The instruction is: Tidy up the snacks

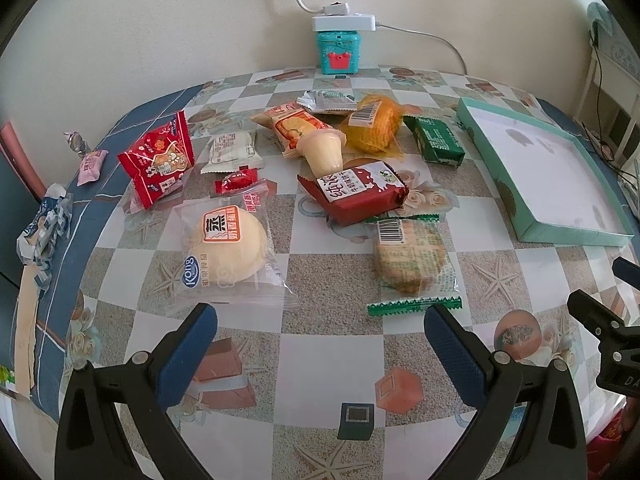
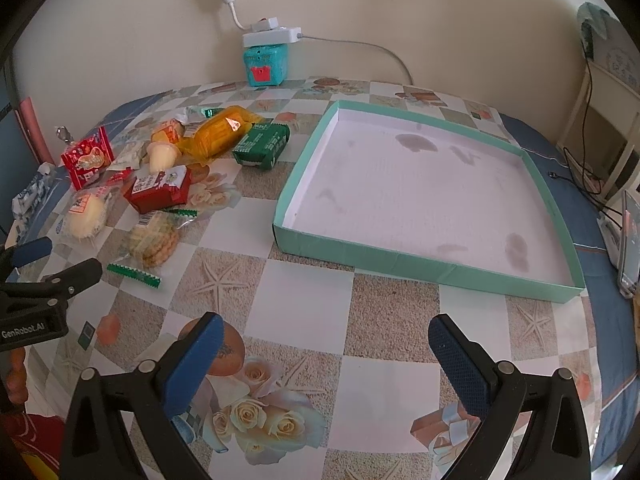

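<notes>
Both my claws, left claw (image 1: pixel 320 340) and right claw (image 2: pixel 326 346), gape empty; nothing boxed yet, so next I grab the steamed cake (image 1: pixel 230 246) for the tray (image 2: pixel 400 258).

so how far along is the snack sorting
Done: nothing; the teal box holds no snacks. In hand: nothing; the left gripper and right gripper are open. Left: the whole snack pile, including the steamed cake and green cracker pack.
</notes>
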The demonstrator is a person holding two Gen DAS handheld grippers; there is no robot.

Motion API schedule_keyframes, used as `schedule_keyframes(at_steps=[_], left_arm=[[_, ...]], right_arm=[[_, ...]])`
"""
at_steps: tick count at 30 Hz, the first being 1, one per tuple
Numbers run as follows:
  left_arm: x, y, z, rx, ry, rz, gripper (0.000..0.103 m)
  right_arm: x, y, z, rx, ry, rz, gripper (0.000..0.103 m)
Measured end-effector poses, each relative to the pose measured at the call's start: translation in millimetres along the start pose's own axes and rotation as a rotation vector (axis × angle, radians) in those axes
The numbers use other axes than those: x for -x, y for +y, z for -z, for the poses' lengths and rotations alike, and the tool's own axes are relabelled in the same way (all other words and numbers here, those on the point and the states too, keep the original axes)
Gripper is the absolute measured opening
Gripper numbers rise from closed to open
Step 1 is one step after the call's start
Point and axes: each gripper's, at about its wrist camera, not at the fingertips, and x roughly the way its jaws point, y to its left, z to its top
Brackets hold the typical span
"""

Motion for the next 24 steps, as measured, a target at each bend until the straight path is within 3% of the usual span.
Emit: schedule_keyframes(at_steps=[24], left_arm=[[0.4, -1.8, -0.2, -0.009, -0.005, -0.002, 0.103]], right_arm=[[0.8, 1.3, -0.1, 0.009, 0.001, 0.008, 0.103]])
